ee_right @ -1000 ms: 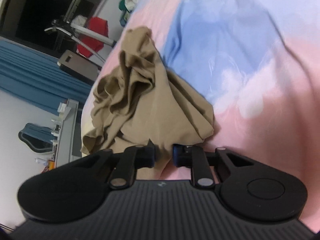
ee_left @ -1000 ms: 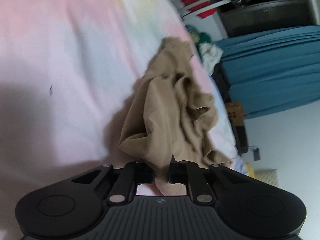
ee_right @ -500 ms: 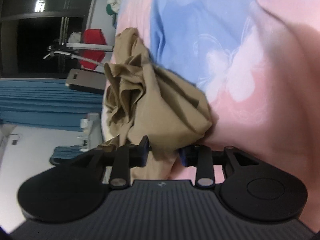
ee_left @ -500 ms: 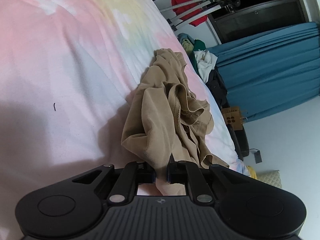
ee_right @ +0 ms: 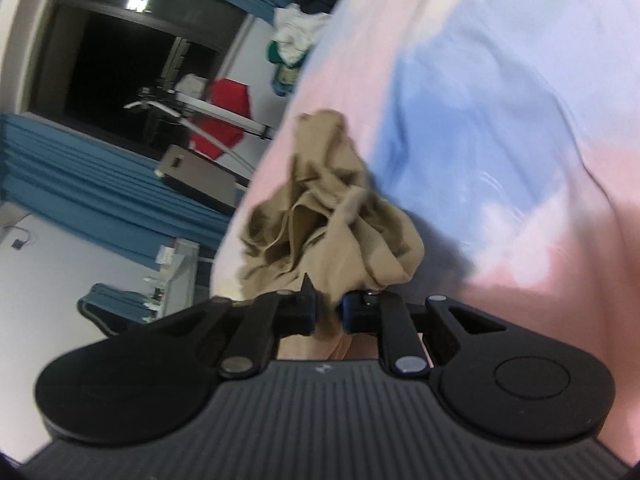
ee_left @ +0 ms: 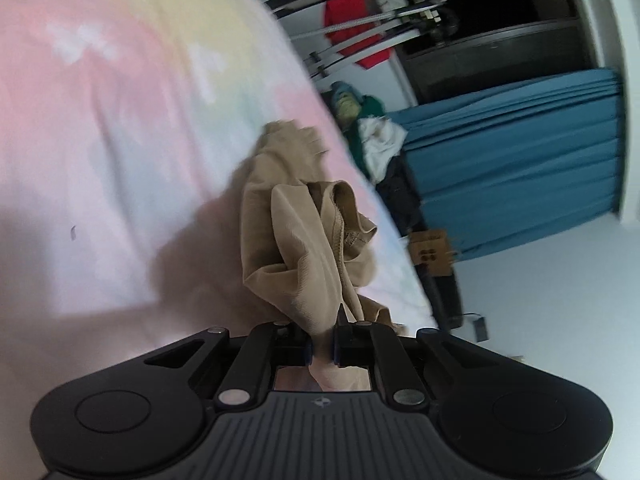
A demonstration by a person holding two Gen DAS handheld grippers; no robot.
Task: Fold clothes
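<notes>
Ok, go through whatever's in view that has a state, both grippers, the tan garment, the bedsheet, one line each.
Left gripper: shut on the tan garment.
Right gripper: shut on the same garment.
Tan garment: crumpled, unfolded, bunched between both grippers.
Bedsheet: spread out, lightly wrinkled.

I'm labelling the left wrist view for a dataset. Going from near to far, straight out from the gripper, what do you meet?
left gripper shut on the tan garment → the garment's bunched far end on the pastel bedsheet → pile of clothes past the bed's edge → red cloth on a rack.
</notes>
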